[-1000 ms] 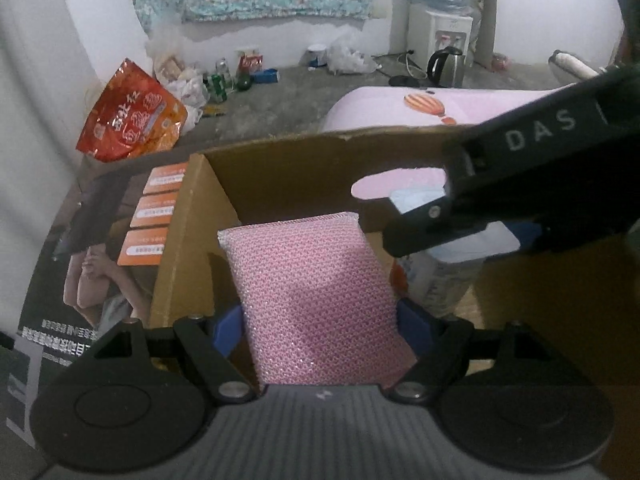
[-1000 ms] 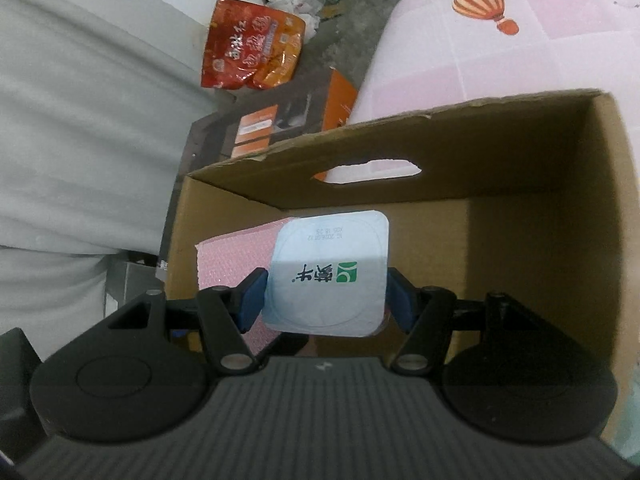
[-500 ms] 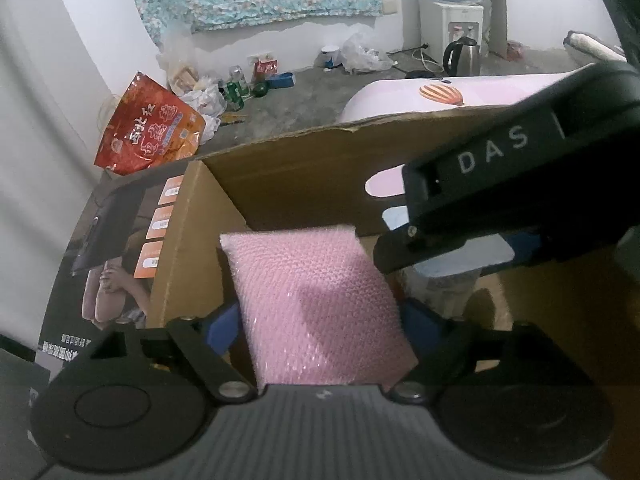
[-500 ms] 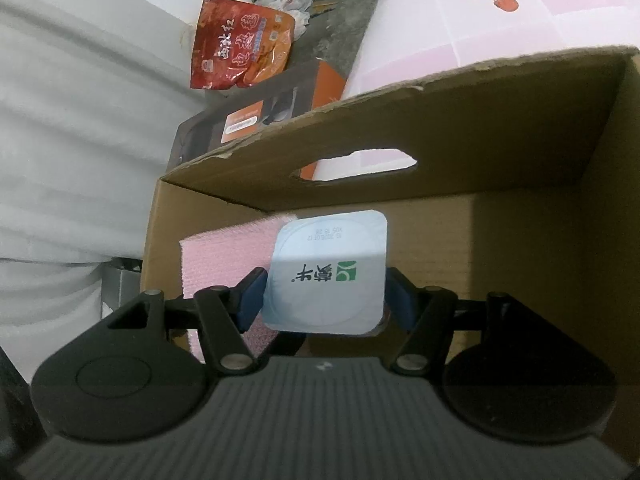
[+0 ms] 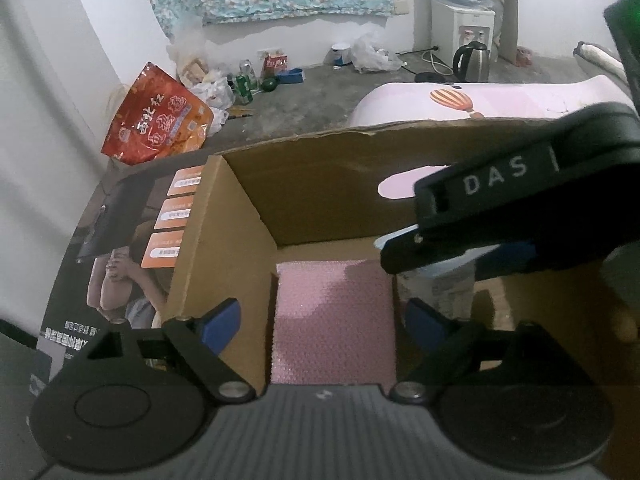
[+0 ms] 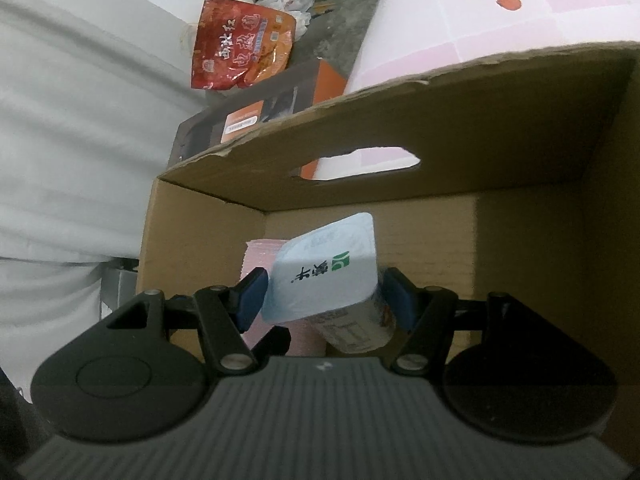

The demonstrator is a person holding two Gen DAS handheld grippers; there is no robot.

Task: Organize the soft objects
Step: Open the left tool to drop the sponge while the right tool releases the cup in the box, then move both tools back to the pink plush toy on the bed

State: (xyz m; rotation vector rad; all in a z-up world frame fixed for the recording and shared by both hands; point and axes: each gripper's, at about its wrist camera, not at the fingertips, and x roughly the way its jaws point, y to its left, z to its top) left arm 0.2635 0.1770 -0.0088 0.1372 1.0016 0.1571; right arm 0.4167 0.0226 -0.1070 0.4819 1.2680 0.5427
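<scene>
A pink sponge (image 5: 334,320) lies inside the brown cardboard box (image 5: 320,184) against its left wall. My left gripper (image 5: 320,320) is open above it, its blue pads (image 5: 218,326) wide apart and off the sponge. My right gripper (image 6: 322,300) sits over the box with a white yogurt cup (image 6: 326,276) tilted between its blue pads (image 6: 250,298); the jaws stand slightly wider than the cup. The right gripper also shows in the left wrist view as a black body (image 5: 520,216) marked DAS. The sponge edge (image 6: 258,256) shows behind the cup.
A dark printed carton (image 5: 120,248) stands left of the box. A pink bed sheet with a balloon print (image 6: 480,20) lies beyond it. A red snack bag (image 5: 156,124), bottles, a kettle (image 5: 472,60) and a water dispenser are on the floor behind.
My left gripper has opened and let go of the pink sponge, which dropped into the box. The yogurt cup has tilted in my right gripper as its jaws widened.
</scene>
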